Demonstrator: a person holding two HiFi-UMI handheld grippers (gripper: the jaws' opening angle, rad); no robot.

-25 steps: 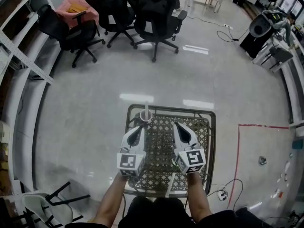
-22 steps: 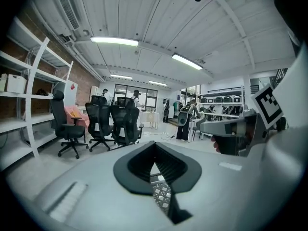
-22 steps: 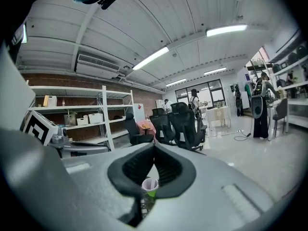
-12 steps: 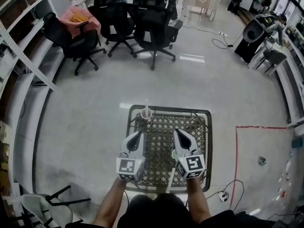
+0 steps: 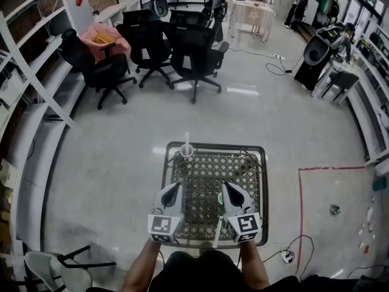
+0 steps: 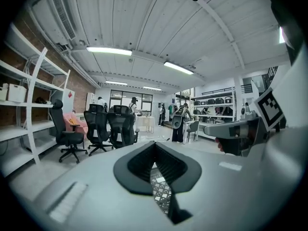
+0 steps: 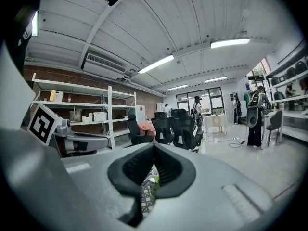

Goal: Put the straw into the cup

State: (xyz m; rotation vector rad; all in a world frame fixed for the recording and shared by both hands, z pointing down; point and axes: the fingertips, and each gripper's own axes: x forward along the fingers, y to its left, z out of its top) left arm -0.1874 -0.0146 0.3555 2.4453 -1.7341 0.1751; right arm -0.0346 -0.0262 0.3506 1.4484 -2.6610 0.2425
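Observation:
A white cup [image 5: 186, 150] stands at the far left corner of the metal lattice table [image 5: 206, 172]. A white straw [image 5: 186, 139] stands upright in it. My left gripper [image 5: 172, 190] and right gripper [image 5: 229, 189] hang side by side over the near half of the table, well short of the cup. Both point away from me. In the left gripper view, the left gripper [image 6: 155, 144] has its jaws shut with nothing in them. The right gripper [image 7: 154, 146], in its own view, is also shut and holds nothing.
A small green thing [image 5: 220, 196] lies on the table beside the right gripper. Black office chairs [image 5: 194, 47] stand across the floor. White shelving [image 5: 27, 84] runs along the left. Red tape [image 5: 299, 190] marks the floor at the right. A fallen chair [image 5: 55, 265] lies at the near left.
Both grippers have drawn back from the cup toward the table's near edge and risen a little. The cup with the straw has stayed in its corner.

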